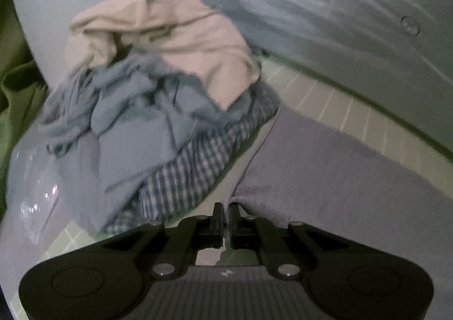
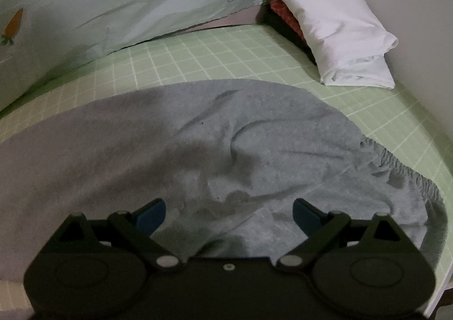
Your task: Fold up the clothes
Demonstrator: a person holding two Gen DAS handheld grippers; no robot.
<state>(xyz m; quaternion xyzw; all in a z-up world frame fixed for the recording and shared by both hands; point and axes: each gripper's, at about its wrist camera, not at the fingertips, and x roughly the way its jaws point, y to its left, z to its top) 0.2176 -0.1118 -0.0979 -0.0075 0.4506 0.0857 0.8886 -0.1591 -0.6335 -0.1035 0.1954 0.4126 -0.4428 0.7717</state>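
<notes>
A grey garment lies spread on the green checked bed sheet; its ribbed hem is at the right. It also shows in the left wrist view. My left gripper is shut on a corner of this grey garment at its left edge. My right gripper is open just above the garment, with its blue-padded fingers wide apart and nothing between them.
A heap of unfolded clothes, beige, grey-blue and checked, lies left of the garment. A pale quilt bounds the far side. A folded stack with a white piece on top sits at the far right by the wall.
</notes>
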